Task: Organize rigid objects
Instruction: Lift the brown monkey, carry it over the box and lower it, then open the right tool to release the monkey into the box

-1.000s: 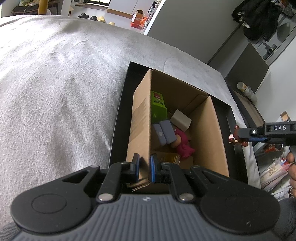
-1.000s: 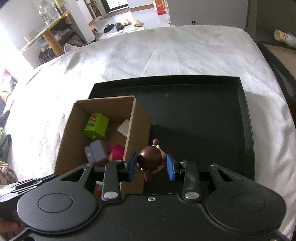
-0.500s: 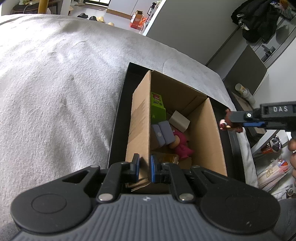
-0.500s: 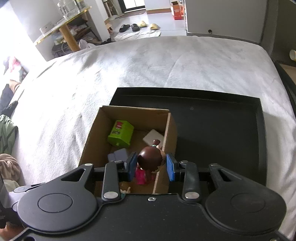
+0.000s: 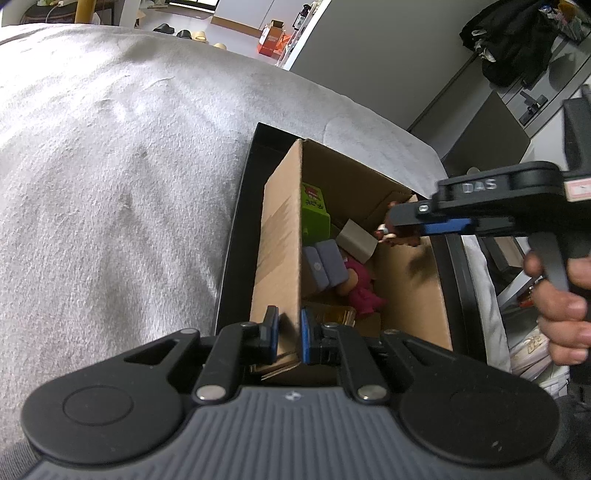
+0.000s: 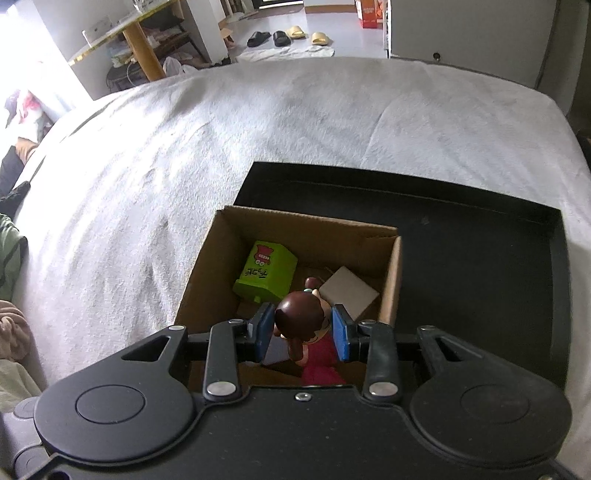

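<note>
An open cardboard box [image 5: 280, 236] stands on a black tray [image 6: 480, 258] on a bed. My left gripper [image 5: 287, 334] is shut on the box's near left wall. My right gripper [image 6: 302, 334] is shut on a brown-haired doll figurine [image 6: 301, 321] and holds it above the box's inside; it also shows in the left wrist view [image 5: 399, 230]. In the box lie a green box [image 6: 266, 271], a white block [image 6: 349, 293], a grey-blue case [image 5: 325, 264] and a pink figure [image 5: 360, 286].
The bed has a light grey cover [image 6: 221, 147]. The tray's right part [image 6: 461, 295] is bare. A person's hand [image 5: 561, 302] grips the right tool. Dark cabinets [image 5: 487, 136] stand beyond the bed; slippers [image 6: 288, 35] lie on the floor.
My right gripper has carried the doll figurine from the bare tray leftward to above the box's inside. My left gripper has kept its hold on the box wall.
</note>
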Demonstrator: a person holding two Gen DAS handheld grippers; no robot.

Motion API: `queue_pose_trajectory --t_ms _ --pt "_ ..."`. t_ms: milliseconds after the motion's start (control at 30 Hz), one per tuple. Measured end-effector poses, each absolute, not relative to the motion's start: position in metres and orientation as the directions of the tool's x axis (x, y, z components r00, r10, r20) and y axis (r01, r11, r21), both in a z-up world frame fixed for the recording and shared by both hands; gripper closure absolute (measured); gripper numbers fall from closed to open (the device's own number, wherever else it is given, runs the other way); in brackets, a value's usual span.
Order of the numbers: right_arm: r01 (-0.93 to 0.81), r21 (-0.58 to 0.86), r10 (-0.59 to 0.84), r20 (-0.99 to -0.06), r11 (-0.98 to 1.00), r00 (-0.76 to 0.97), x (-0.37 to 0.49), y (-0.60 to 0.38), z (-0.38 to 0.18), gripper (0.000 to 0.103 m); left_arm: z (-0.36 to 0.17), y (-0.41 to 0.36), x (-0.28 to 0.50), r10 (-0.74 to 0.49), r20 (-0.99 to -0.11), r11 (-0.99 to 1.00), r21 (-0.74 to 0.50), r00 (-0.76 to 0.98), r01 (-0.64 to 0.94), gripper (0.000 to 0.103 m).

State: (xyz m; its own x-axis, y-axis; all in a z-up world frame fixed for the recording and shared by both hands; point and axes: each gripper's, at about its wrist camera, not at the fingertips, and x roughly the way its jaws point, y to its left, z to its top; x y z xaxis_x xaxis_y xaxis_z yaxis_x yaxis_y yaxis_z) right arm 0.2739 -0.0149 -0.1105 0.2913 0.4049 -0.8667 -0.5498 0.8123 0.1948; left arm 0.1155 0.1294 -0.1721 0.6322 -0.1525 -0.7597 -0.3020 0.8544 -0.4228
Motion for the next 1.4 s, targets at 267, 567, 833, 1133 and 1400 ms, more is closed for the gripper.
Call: queue_pose_trajectory --t_ms 267,567,833,1133,1400 --pt "-0.524 0.199 0.39 -0.876 0.828 0.284 0.282 -0.003 -0.129 0.069 -0.174 0.131 0.115 -0.162 -0.757 0.85 -0.434 0.633 -0.3 0.093" --pt "-0.527 0.246 0.441 -0.852 0.813 0.282 0.277 -0.014 -0.113 0.067 -0.175 0.132 0.115 -0.167 -0.755 0.847 -0.439 0.634 -0.3 0.093" --pt "-0.515 0.254 0.455 -0.834 0.819 0.313 0.263 -0.052 -0.089 0.058 -0.175 0.132 0.116 -0.165 -0.757 0.849 -0.435 0.632 -0.3 0.093" --pt "-0.487 0.268 0.459 -0.825 0.831 0.329 0.244 -0.09 -0.078 0.043 -0.174 0.13 0.117 -0.159 -0.768 0.855 -0.421 0.621 -0.301 0.093" --pt "-0.461 0.291 0.473 -0.81 0.838 0.348 0.229 -0.116 -0.074 0.038 -0.172 0.128 0.119 -0.142 -0.775 0.864 -0.401 0.616 -0.305 0.094"
